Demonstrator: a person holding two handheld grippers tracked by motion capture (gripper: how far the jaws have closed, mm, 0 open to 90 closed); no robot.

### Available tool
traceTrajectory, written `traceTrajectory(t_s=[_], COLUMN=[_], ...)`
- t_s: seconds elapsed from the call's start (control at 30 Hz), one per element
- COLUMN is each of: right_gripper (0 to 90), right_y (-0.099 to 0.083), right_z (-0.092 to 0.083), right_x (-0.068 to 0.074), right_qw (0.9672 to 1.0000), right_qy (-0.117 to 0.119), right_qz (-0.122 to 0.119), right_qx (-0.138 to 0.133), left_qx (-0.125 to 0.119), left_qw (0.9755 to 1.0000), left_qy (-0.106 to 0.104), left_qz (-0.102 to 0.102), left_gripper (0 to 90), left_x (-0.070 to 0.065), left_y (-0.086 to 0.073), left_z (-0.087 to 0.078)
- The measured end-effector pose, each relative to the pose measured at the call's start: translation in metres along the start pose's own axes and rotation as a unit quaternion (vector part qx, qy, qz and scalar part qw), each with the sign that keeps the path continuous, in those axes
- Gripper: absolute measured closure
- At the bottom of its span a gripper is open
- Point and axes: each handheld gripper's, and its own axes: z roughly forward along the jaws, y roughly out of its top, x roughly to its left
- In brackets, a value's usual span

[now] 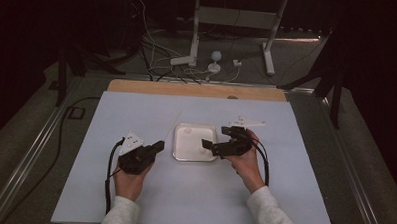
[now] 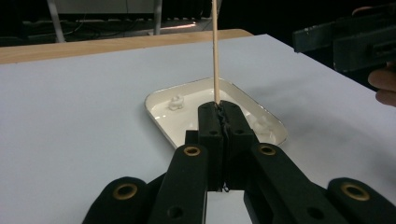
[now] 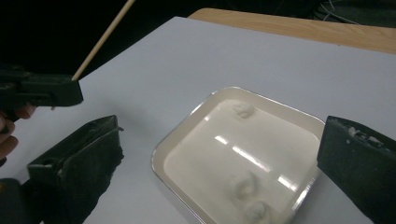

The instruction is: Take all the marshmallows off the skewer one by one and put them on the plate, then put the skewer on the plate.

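Looking along the left claw [image 2: 219, 114] reveals a gripped stick [image 2: 215, 51].

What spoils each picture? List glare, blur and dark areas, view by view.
High view: dim and grainy, the floor behind the table nearly black, the tray pale and washed out. Left gripper view: the skewer is sharp, the nearest parts of the left tongs soft. Right gripper view: bright streaks of glare on the tray floor, white lumps blurred, the right tongs out of focus.

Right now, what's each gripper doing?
Left gripper: closed on the thin wooden stick.
Right gripper: open, holding nothing, jaws either side of the white tray.
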Motion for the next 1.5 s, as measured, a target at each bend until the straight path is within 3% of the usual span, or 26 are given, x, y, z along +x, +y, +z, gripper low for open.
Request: traceTrajectory(t_s=[0.5, 0.93, 1.5], right_gripper=[0.0, 0.0, 0.0], right_y=[-0.012, -0.037, -0.051], right_z=[-0.03, -0.062, -0.082], right_x=[-0.009, -0.02, -0.027], right_qw=[0.9997, 0.9989, 0.9979], right_qy=[-0.009, -0.031, -0.047], right_qz=[0.003, 0.005, 0.013], right_qx=[-0.023, -0.035, -0.042], left_qx=[0.014, 0.039, 0.09], left_qw=[0.9998, 0.9989, 0.9945], left_qy=[0.003, 0.018, 0.044], left_qz=[-0.014, -0.018, -0.031], left_gripper=[89.5, 89.2, 88.7], left_x=[-0.009, -0.018, -0.023], left_y=[0.002, -0.002, -0.021], left_z=[0.031, 0.065, 0.094])
